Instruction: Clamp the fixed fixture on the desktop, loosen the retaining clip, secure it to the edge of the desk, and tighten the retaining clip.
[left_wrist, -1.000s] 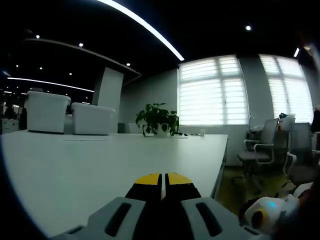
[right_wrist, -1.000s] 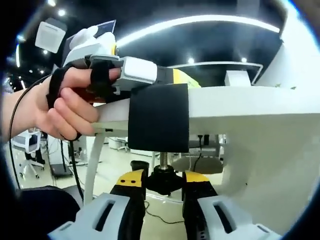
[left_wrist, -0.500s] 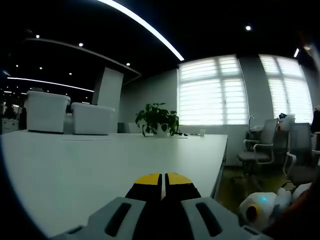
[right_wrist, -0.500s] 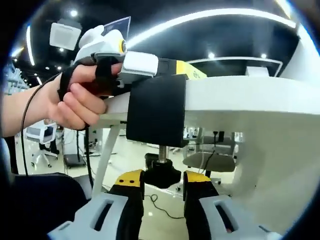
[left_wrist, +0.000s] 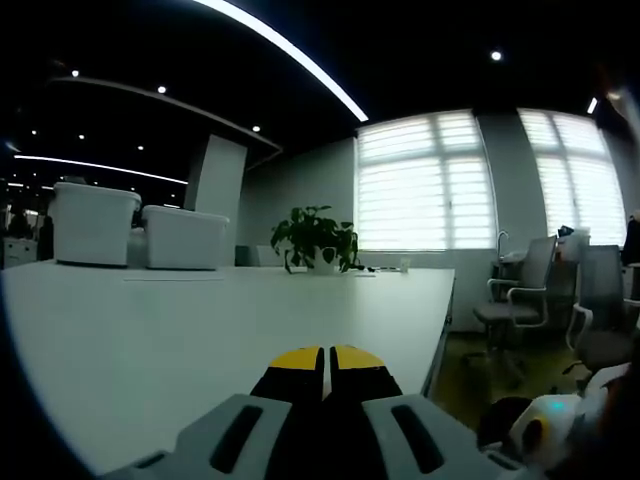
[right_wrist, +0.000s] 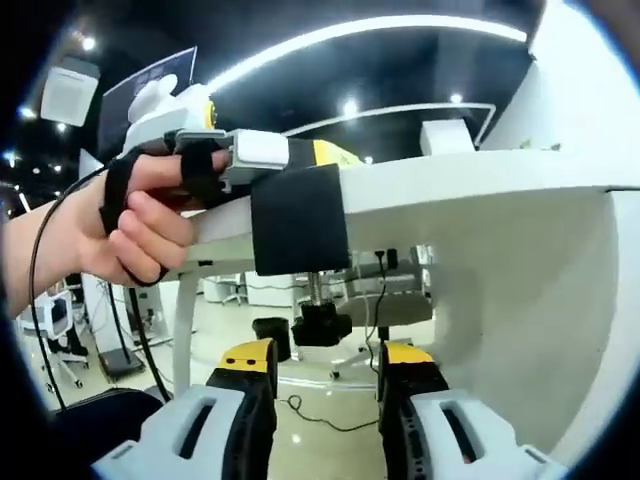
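A black fixture (right_wrist: 300, 218) sits over the edge of the white desk (right_wrist: 480, 185). Its screw and black knob (right_wrist: 320, 325) hang below the desktop. A hand (right_wrist: 130, 225) holds my left gripper (right_wrist: 335, 152) flat on the desktop, its yellow tips at the fixture's top. In the left gripper view that gripper (left_wrist: 327, 358) has its jaws pressed together over the desk (left_wrist: 200, 320); the fixture is hidden under them. My right gripper (right_wrist: 328, 362) is open below the knob, which stands between the jaws' lines but apart from both. The right gripper's white body (left_wrist: 545, 430) pokes in below the desk edge.
Two white bins (left_wrist: 95, 225) and a potted plant (left_wrist: 315, 240) stand at the desk's far side. Office chairs (left_wrist: 515, 290) are by the windows. The desk's white side panel (right_wrist: 540, 300) is close on the right, a desk leg (right_wrist: 185, 330) on the left.
My right gripper's jaws have spread and drawn back from the knob, which they flanked closely before. The left gripper and hand have stayed on the fixture.
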